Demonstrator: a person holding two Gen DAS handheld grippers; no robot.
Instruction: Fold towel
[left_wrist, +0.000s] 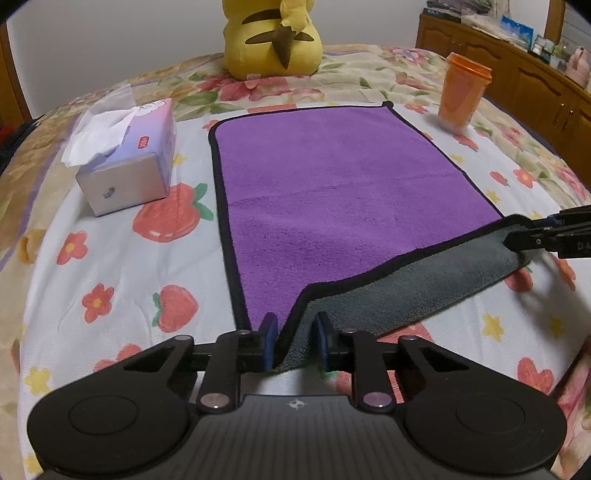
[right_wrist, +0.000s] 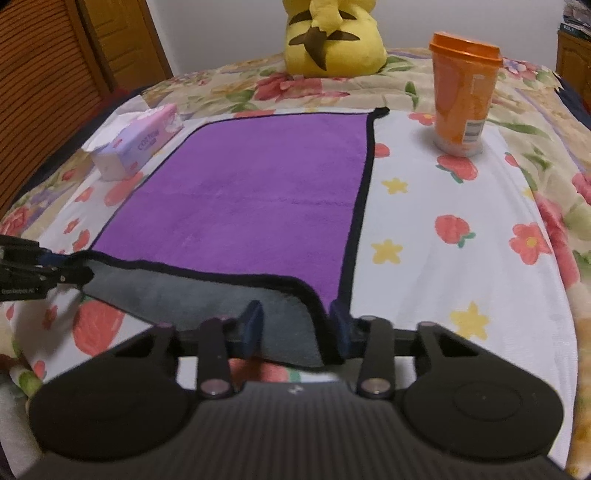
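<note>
A purple towel (left_wrist: 332, 184) with black trim and a grey underside lies flat on the bed; it also shows in the right wrist view (right_wrist: 258, 195). Its near edge is lifted and turned over, grey side up. My left gripper (left_wrist: 294, 332) has the near left corner between its blue pads (left_wrist: 269, 332), with a gap still showing between pads and cloth. My right gripper (right_wrist: 295, 325) holds the near right corner in the same way. Each gripper shows in the other's view, at the right edge (left_wrist: 546, 236) and at the left edge (right_wrist: 33, 269).
A tissue box (left_wrist: 125, 162) lies left of the towel. An orange lidded cup (right_wrist: 463, 92) stands to the right of its far corner. A yellow plush toy (left_wrist: 273, 37) sits beyond the towel. A wooden cabinet (left_wrist: 517, 74) runs along the right.
</note>
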